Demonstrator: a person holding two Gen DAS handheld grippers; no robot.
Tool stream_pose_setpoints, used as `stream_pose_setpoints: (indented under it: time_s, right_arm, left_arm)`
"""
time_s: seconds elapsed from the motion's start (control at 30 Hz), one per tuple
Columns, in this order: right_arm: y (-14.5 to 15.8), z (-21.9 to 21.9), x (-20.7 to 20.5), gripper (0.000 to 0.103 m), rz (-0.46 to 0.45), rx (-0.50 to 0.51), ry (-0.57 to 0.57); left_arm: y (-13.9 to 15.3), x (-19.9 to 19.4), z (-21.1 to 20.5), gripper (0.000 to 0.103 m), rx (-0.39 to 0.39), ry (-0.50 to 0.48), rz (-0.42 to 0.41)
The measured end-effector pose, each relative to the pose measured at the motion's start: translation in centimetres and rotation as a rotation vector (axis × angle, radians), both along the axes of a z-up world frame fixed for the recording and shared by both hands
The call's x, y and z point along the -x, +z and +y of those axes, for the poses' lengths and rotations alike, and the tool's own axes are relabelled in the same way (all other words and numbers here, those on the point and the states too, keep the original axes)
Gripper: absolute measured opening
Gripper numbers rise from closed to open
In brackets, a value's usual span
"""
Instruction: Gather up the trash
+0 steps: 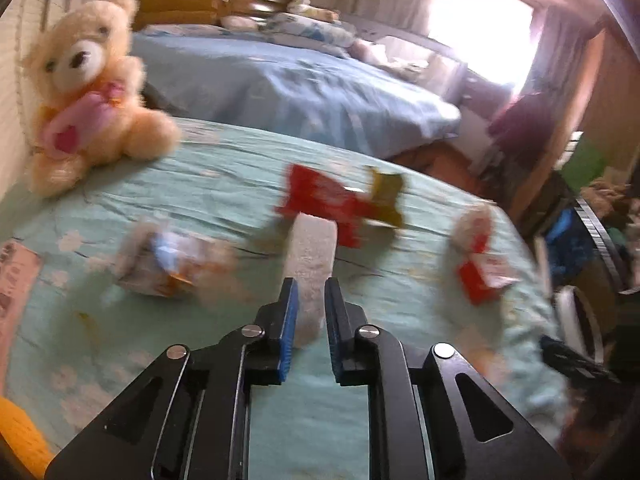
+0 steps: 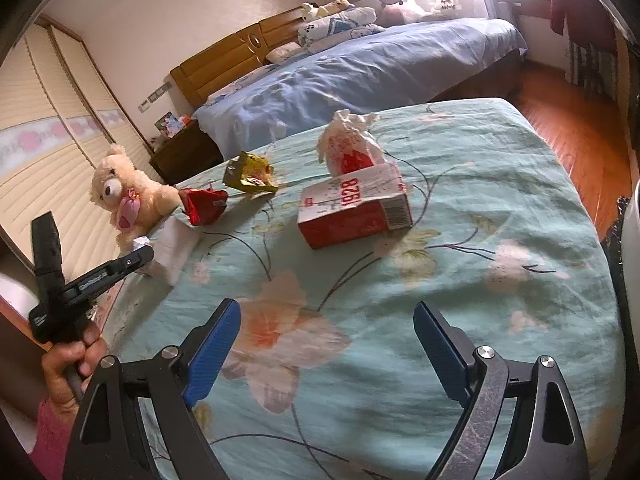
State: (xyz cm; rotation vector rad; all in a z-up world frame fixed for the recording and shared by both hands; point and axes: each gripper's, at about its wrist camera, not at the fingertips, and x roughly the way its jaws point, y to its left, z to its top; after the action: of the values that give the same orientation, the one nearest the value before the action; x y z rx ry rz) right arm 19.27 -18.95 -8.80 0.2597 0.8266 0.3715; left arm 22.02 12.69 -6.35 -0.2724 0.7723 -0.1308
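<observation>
Pale green floral bedspread [image 2: 460, 216] fills both views. Teddy bear [image 1: 88, 92] sits at its far edge. Red-and-white box [image 2: 354, 212] lies mid-bed; a white bag [image 2: 348, 146] stands just behind it. Red wrapper [image 2: 204, 206] and yellow wrapper [image 2: 248, 174] lie near each other. Left gripper [image 1: 311, 300] is clenched on a white tissue wad [image 1: 314, 256]. Right gripper [image 2: 326, 344] hangs released, nothing between its fingers.
</observation>
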Motion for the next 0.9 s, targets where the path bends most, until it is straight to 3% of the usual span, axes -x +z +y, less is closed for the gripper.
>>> stream_pose_setpoints:
  time_s: [0.1, 0.3, 0.37, 0.43, 0.5, 0.7, 0.87, 0.9]
  right_arm:
    - [0.4, 0.7, 0.0, 0.089, -0.007, -0.001, 0.014]
    - [0.8, 2.8, 0.2, 0.089, -0.023, 0.01, 0.053]
    - [0.7, 3.6, 0.0, 0.089, -0.019, 0.009, 0.064]
    - [0.6, 4.7, -0.2, 0.089, -0.013, 0.002, 0.08]
    - [0.5, 5.8, -0.3, 0.089, -0.013, -0.001, 0.099]
    - [0.5, 10.0, -1.4, 0.089, -0.014, -0.012, 0.158]
    - [-0.1, 13.2, -3.1, 0.085, -0.005, -0.041, 0.186]
    - [-0.3, 13.7, -3.5, 0.083, 0.002, -0.047, 0.186]
  left_arm:
    - [0.9, 1.0, -1.3, 0.013, 0.002, -0.04, -0.014]
    - [1.6, 2.6, 0.7, 0.014, -0.024, 0.015, -0.029]
    - [1.3, 2.8, 2.3, 0.019, -0.049, 0.07, -0.021]
    - [0.7, 2.7, 3.7, 0.036, -0.083, 0.134, 0.003]
    - [0.0, 2.5, 5.6, 0.045, -0.091, 0.2, 0.026]
    - [-1.7, 0.4, 8.1, 0.055, -0.09, 0.265, 0.068]
    - [-2.7, -1.7, 8.4, 0.055, -0.119, 0.251, 0.081]
    - [-2.8, -2.0, 8.5, 0.05, -0.116, 0.243, 0.085]
